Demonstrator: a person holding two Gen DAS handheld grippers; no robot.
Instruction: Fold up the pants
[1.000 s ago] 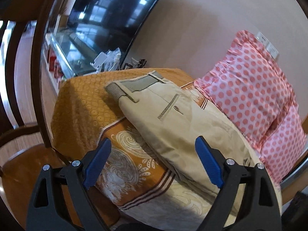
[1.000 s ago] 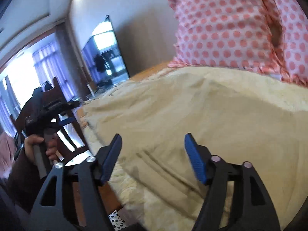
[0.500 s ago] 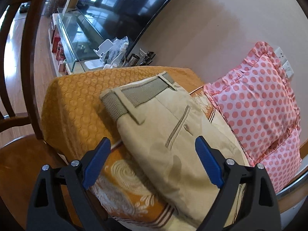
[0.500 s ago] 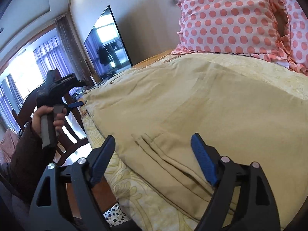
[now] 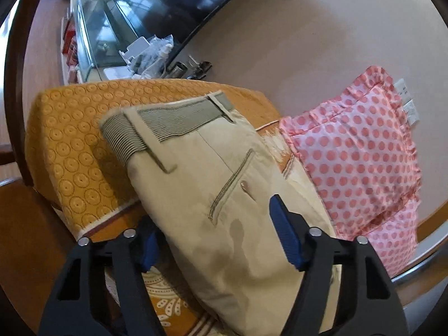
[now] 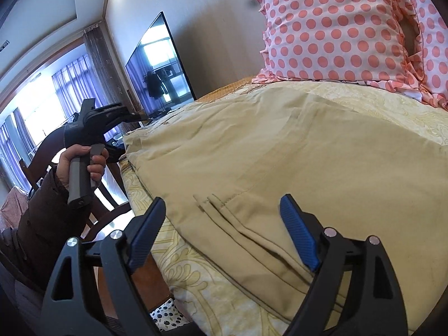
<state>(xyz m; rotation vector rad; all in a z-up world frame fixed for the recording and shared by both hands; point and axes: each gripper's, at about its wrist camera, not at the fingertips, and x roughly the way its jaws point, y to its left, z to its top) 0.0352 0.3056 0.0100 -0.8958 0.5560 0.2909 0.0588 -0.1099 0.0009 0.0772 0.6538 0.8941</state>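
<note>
Astride pants (image 5: pixel 224 196) edge now — left claw (image 5: pixel 215 240)

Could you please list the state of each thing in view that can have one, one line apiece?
Pants: folded lengthwise, lying flat on the cover, not gripped.
Back pocket: shut, buttoned.
Left gripper: open, straddling the pants' edge.
Right gripper: open, over the hems.
Hems: stacked, flat.
Pillow: upright against the wall.
TV: off, reflecting windows.
</note>
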